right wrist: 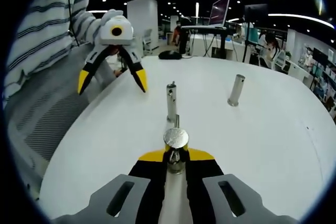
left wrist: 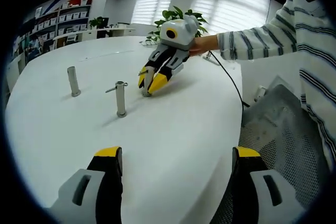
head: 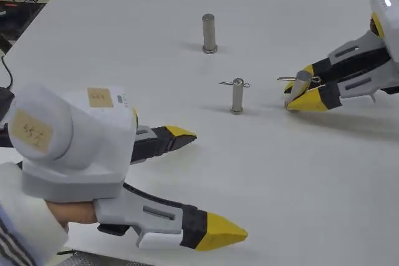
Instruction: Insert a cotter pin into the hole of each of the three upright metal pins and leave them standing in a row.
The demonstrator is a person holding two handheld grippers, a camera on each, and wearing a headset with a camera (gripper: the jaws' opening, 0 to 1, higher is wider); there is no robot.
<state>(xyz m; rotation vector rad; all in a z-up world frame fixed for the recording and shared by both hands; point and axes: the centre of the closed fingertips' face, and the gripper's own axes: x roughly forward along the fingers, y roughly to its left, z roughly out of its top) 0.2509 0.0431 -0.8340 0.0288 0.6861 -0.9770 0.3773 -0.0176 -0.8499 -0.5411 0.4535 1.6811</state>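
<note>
Pin in R tool

R tool clenched on tilted pin w/ cotter pin thru it, base touching bench. Mid pin upright, cotter in; far pin upright beyond. L tool released, empty.

Three metal pins, two cotter pins

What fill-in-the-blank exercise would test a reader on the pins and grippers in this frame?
The right gripper is shut on a short silver cylindrical metal pin; the left gripper is ____.
Free of either gripper, ____ metal pins stand upright on the white table.
The middle pin has a thin wire cotter pin through it; the far pin has ____.
Missing words: open; two; none.
</note>
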